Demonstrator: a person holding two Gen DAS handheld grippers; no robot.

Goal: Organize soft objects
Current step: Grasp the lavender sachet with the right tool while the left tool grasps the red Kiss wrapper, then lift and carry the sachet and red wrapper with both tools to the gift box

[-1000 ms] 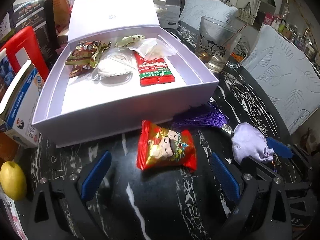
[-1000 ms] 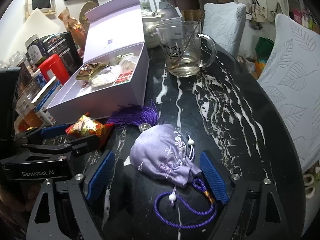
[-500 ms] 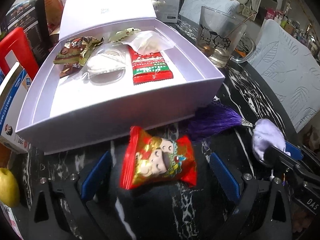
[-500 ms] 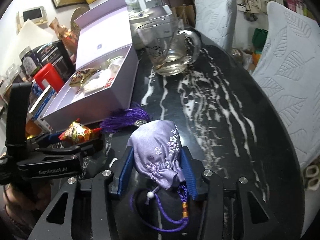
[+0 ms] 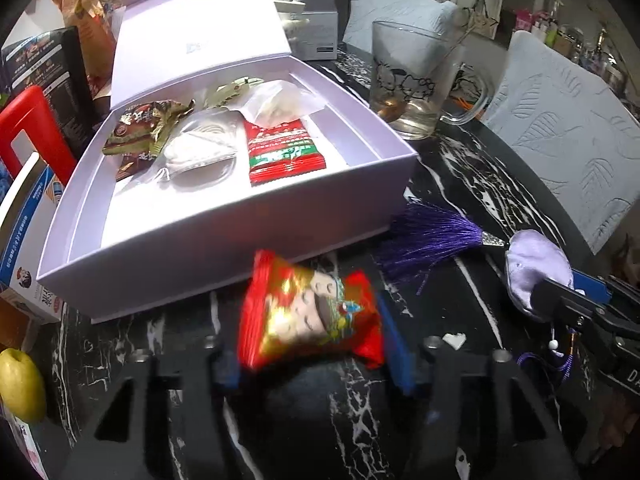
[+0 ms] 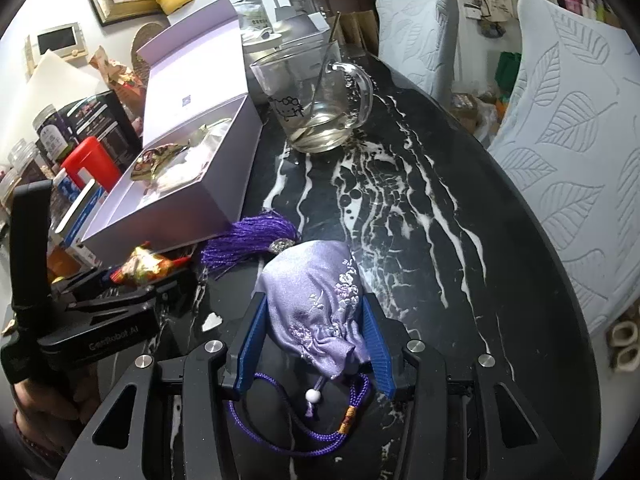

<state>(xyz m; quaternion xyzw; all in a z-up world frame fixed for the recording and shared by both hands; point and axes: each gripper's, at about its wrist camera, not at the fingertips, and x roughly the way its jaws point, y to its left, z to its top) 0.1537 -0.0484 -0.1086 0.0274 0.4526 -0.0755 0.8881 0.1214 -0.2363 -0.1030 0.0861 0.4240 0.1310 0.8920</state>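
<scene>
Left wrist view, entry one: red snack packet, foil, printed with cartoon faces — between the blue pads of the left gripper, whose jaws are closing on it. The packet sits tilted and blurred, close against the front wall of the lilac box. Risk: the slick wrapper may squirt out sideways or crumple if only its sealed edge is caught; lifted low, it may knock the box wall instead of clearing it.

Entry two: lilac embroidered pouch — clamped across its gathered neck by the right gripper, jaws together on the cloth, the body of the pouch resting on the black marbled table. Its purple tassel lies touching the box corner; its cord loop trails under the gripper. Risk: cord or tassel may drag, catch on the box edge, or hang outside once the pouch is set in.

Entry three: glass mug with liquid and a spoon, just beyond the box. Risk: a wide swing of the right gripper could tip it.

Both grippers work near each other; crossing paths toward the box could make them collide.
</scene>
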